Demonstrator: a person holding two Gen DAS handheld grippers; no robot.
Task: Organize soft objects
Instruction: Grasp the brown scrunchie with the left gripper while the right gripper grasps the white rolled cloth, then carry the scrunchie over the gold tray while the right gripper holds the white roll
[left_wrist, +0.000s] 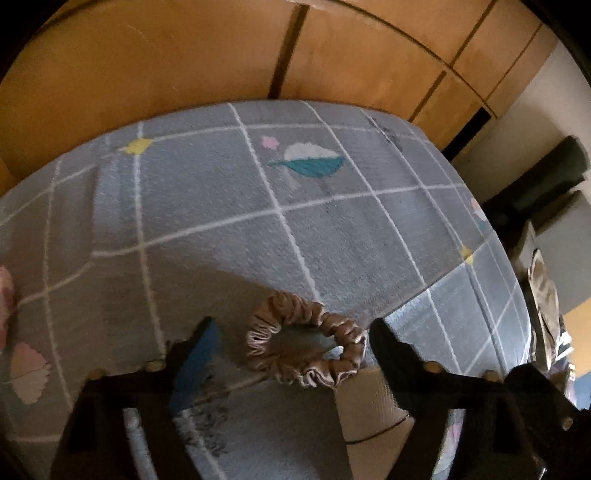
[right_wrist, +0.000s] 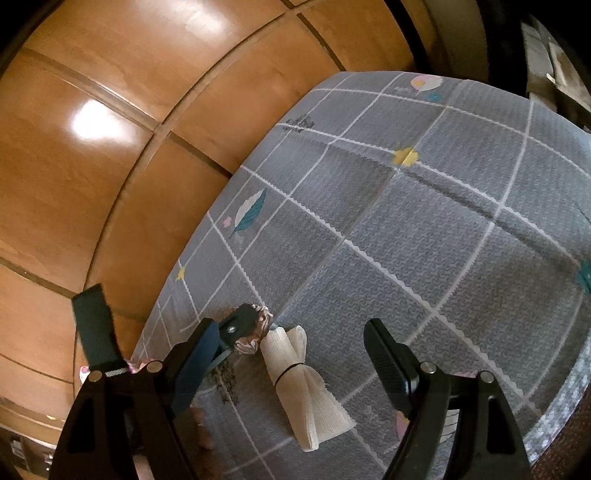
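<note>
Left gripper (left_wrist: 291, 354) has its jaws spread wide, one at 7 o'clock and one at 4 o'clock of the left wrist view, holding nothing. Right gripper (right_wrist: 291, 354) is likewise spread and empty, its fingers at 7 and 5 o'clock of the right wrist view.

Behind both, from 9 to 1 o'clock, stand glossy wooden cabinet doors (left_wrist: 184, 55). Below them a bed cover (left_wrist: 221, 206), grey-blue with a white grid and small feather and flower prints, fills the middle of each view.

At 5 o'clock in the left view a cardboard box (left_wrist: 373, 402) lies low between the fingers; its edge is just under the scrunchie, though whether they touch cannot be told.

A cream gauze cloth roll (right_wrist: 299, 384), cinched by a dark band, lies on the bed cover at 6 o'clock between the right gripper's fingers, touching neither.

A beige satin scrunchie (left_wrist: 306, 343) sits at 6 o'clock between the left gripper's fingers; in the right view it shows at 7 o'clock, just beside the roll's upper end.
</note>
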